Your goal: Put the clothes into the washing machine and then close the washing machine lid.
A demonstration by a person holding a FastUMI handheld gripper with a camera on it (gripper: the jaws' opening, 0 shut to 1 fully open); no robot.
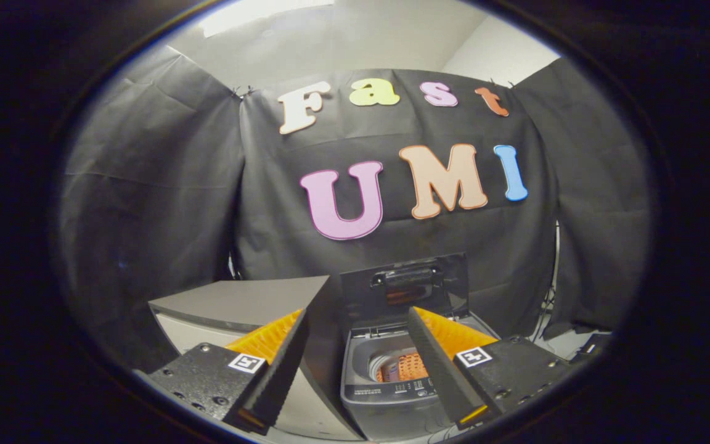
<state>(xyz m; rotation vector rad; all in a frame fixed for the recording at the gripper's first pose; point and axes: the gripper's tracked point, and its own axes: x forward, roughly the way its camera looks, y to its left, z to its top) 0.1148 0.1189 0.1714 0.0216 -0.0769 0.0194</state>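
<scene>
The gripper [358, 370] is held above and in front of a small grey washing machine [392, 394], its two fingers spread wide apart with nothing between them; the machine shows in the gap between the fingers, just beyond their tips. The lid [405, 290] stands open, swung up to near vertical at the back of the machine, its inner face and a recessed handle turned toward the camera. Its long axis runs side to side, parallel to the hinge line at the rear. Down in the drum [405, 367] something orange shows, either the drum's own perforated wall or clothes; which it is cannot be told. To the left of the machine sits a grey-topped cabinet [238, 299], touching or just beside it. Judgement: if the orange is the load, the clothes step is done and the step in hand is closing the lid. The next move would call for bringing the fingers up behind or onto the lid's top edge and pressing it forward and down about the rear hinge until it lies flat over the opening.
</scene>
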